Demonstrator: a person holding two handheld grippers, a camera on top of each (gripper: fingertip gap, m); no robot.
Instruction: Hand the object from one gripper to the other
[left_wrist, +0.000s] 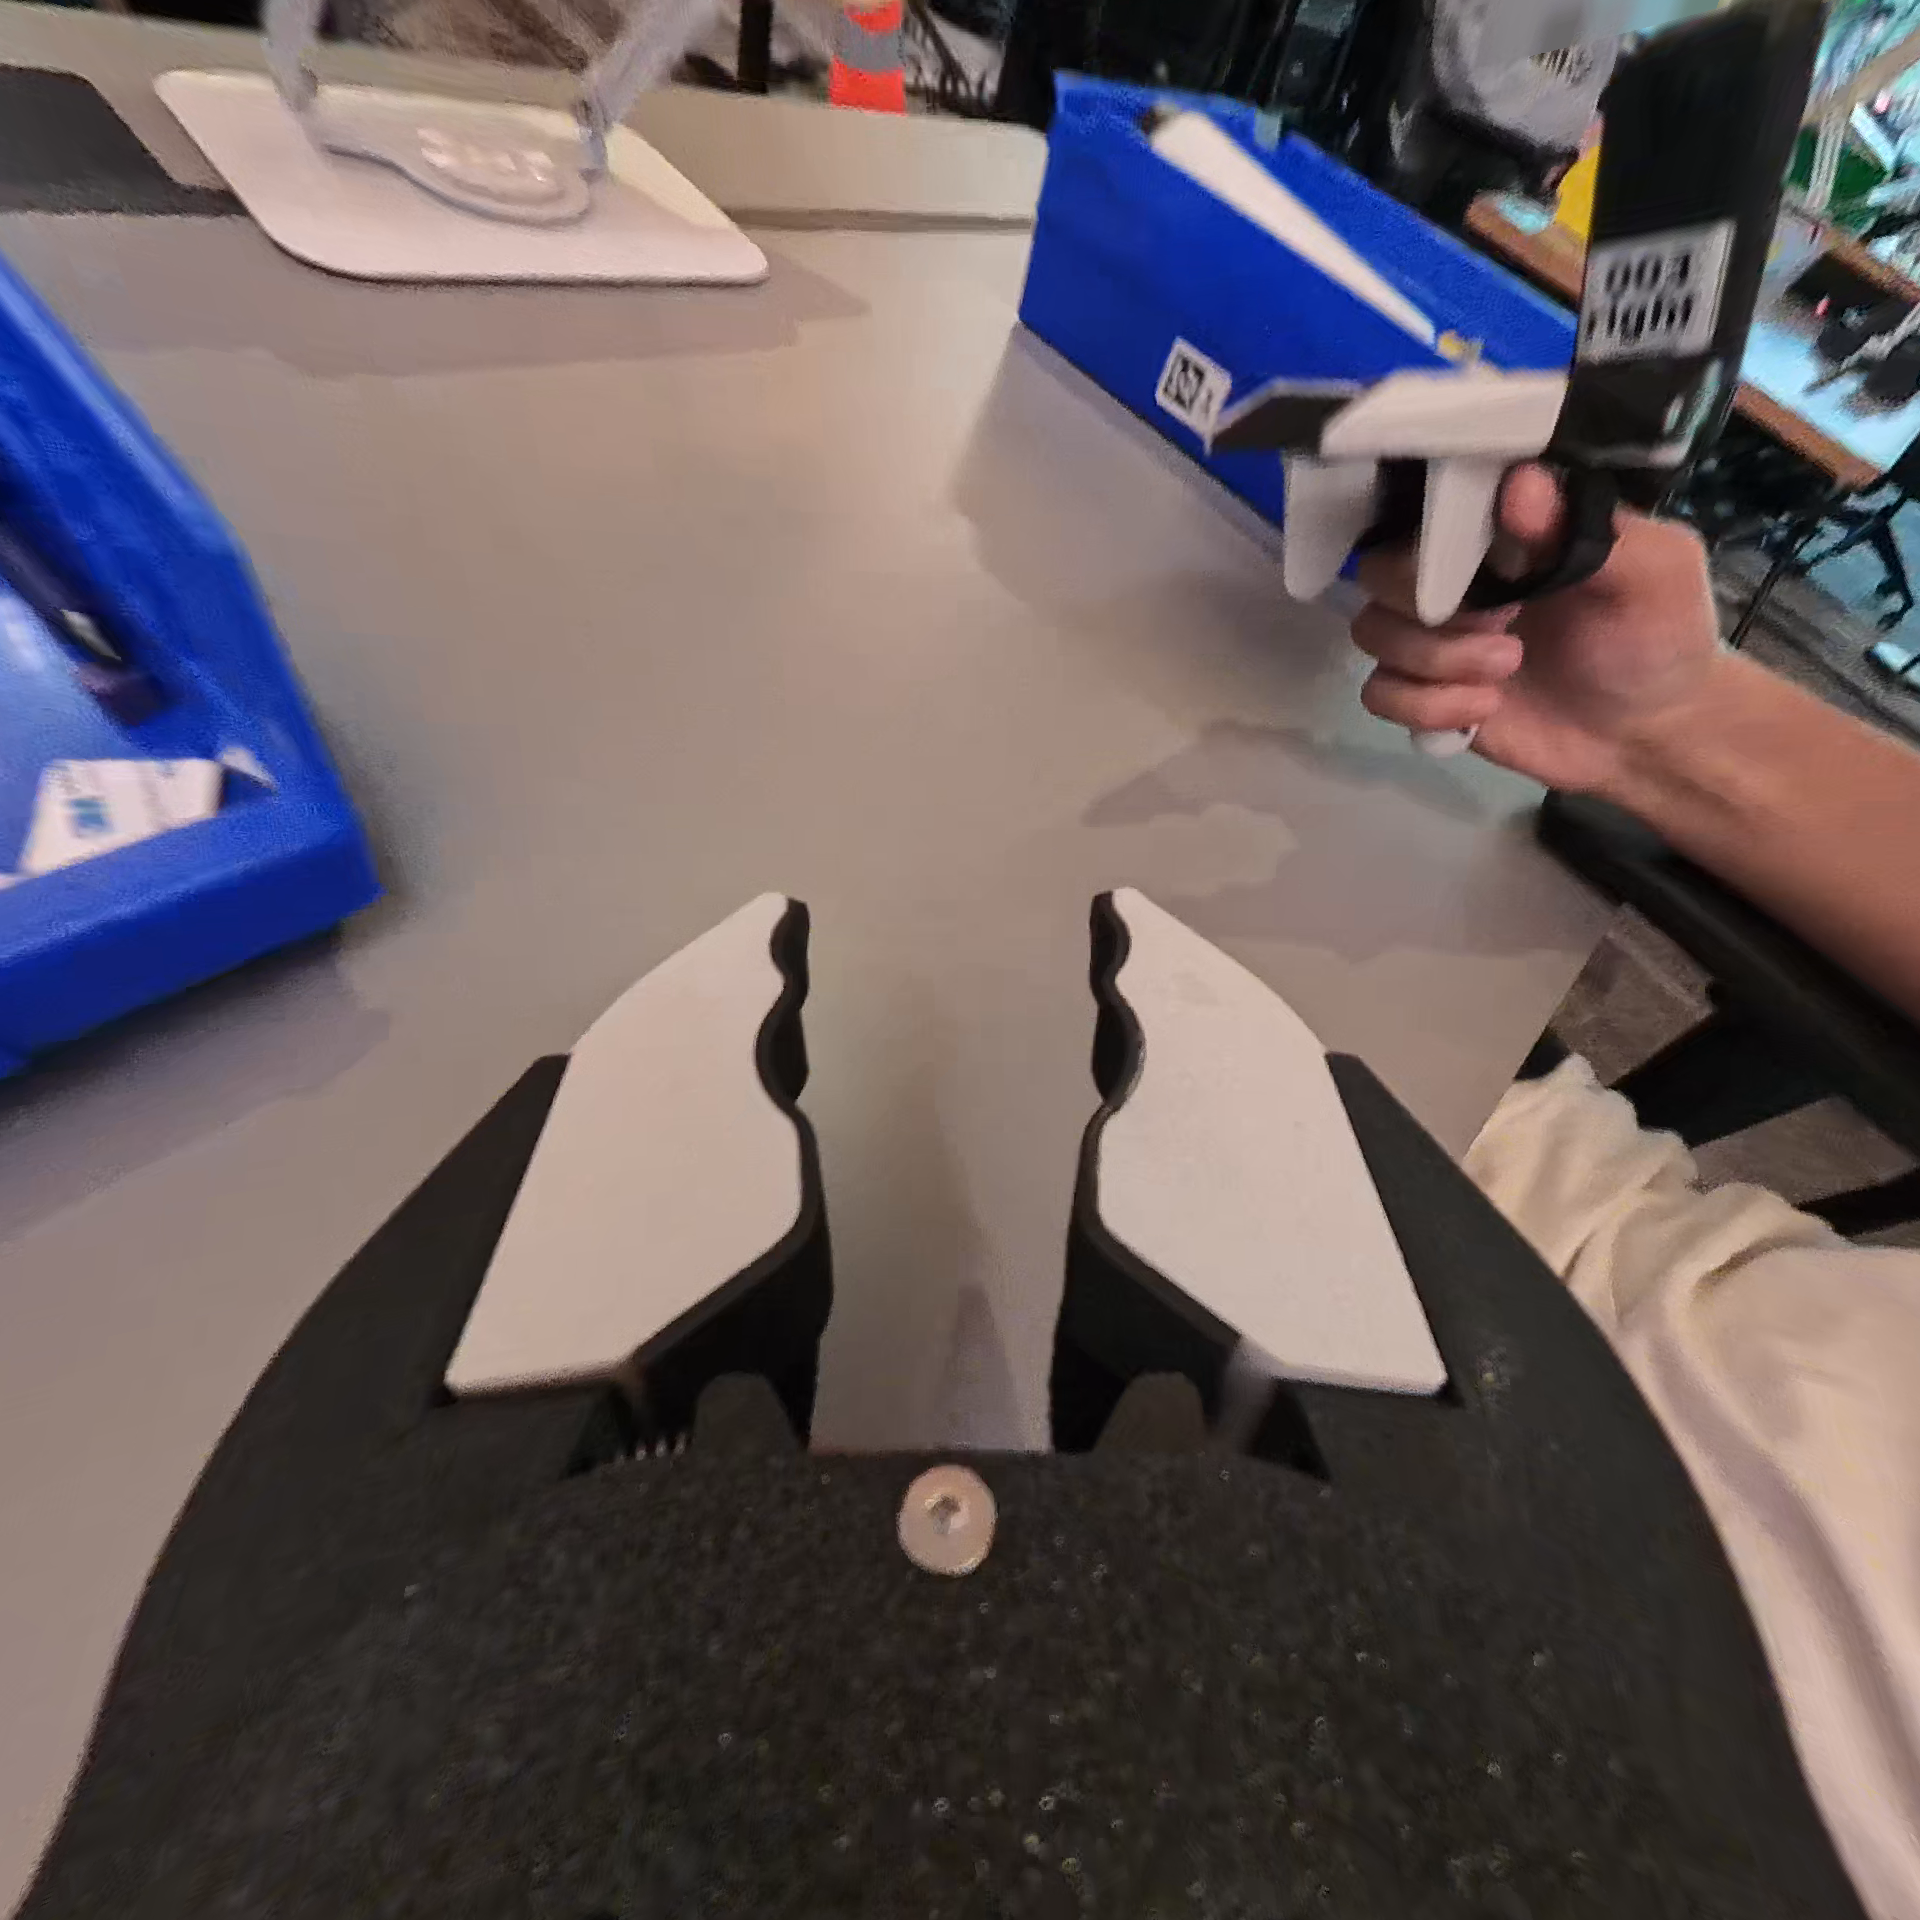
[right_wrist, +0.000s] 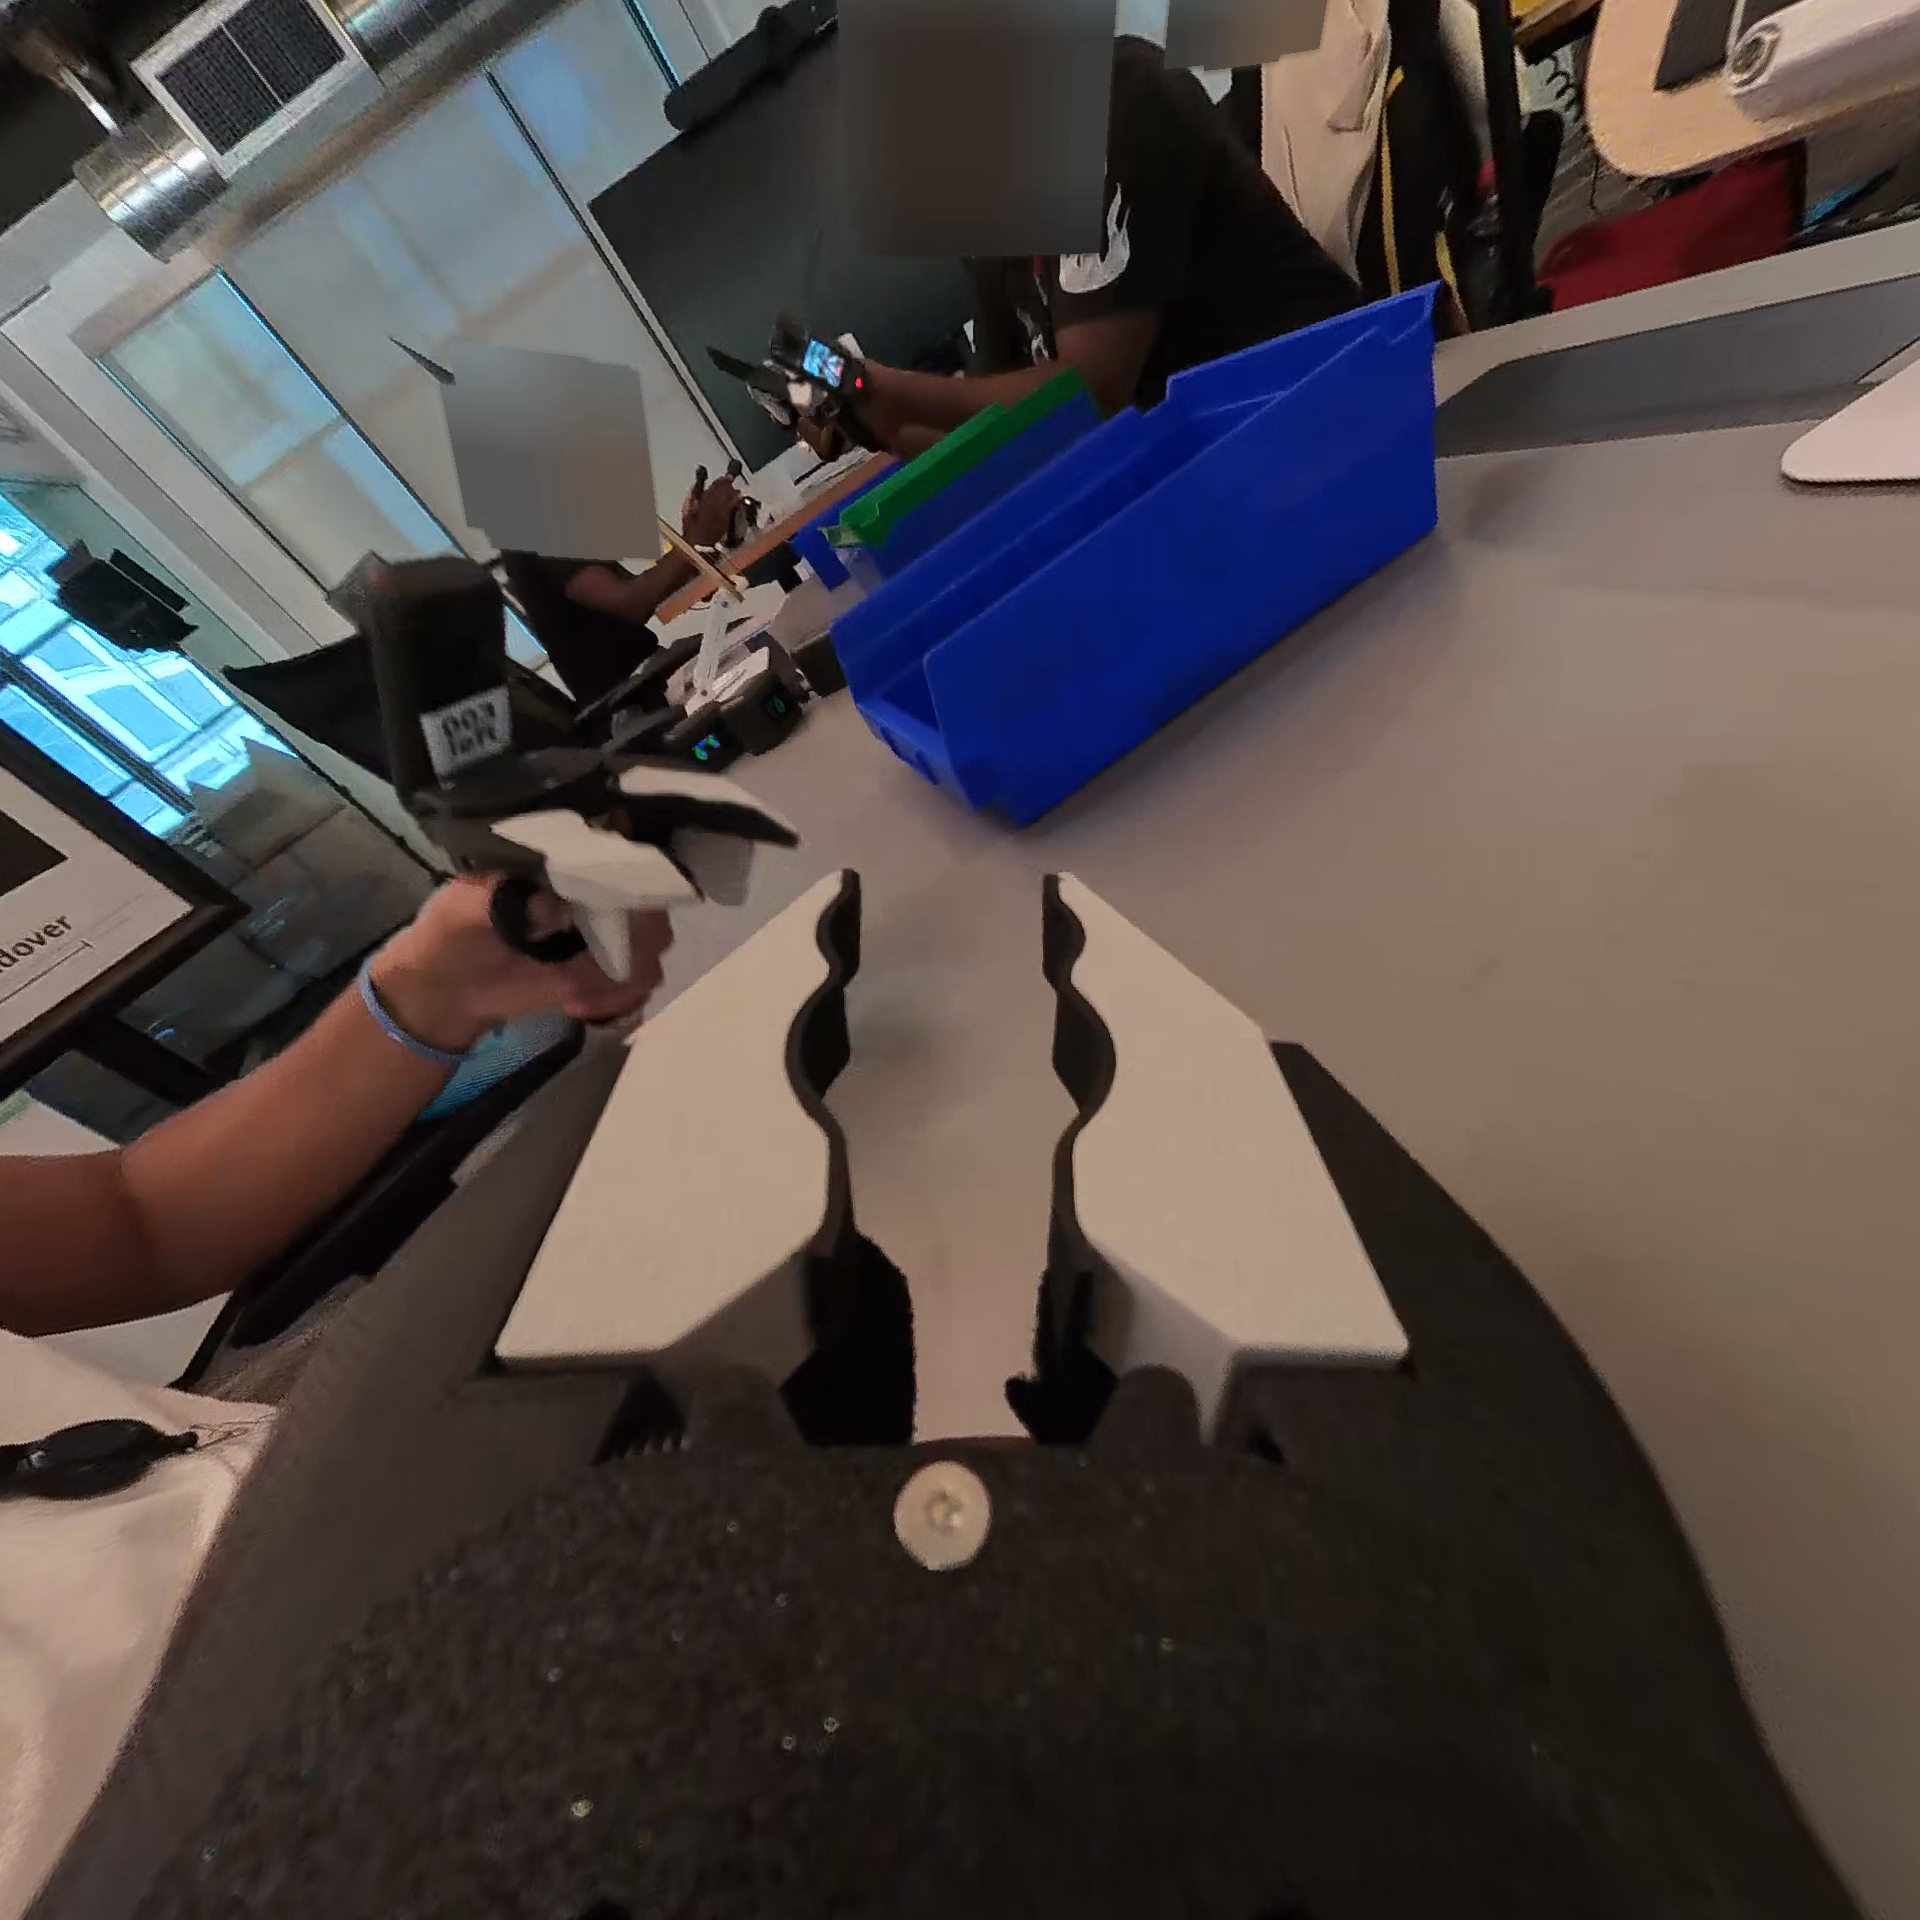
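Note:
My left gripper (left_wrist: 945, 914) is open and empty, held low over the grey table (left_wrist: 675, 582). My right gripper (right_wrist: 951, 888) is also open and empty over the same table. Each gripper shows in the other's view, held in a hand: the right one at the upper right of the left wrist view (left_wrist: 1278, 416), the left one at the left of the right wrist view (right_wrist: 753, 836). The two are apart. A white packet (left_wrist: 114, 805) lies in the blue bin (left_wrist: 208, 904) on the left. A white flat piece (left_wrist: 1288, 208) lies in the blue bin (left_wrist: 1143, 270) at the far right.
A white mat (left_wrist: 468, 218) with a clear plastic stand on it lies at the far edge. In the right wrist view a blue bin (right_wrist: 1195, 603) stands ahead on the table. Other people sit at a table beyond it. The table edge runs by my right forearm (left_wrist: 1766, 748). Some 15 cm of space lies between my two pairs of fingers. From my left tips it is roughly 15 cm to the white packet (left_wrist: 114, 805); from my right, 30 cm.

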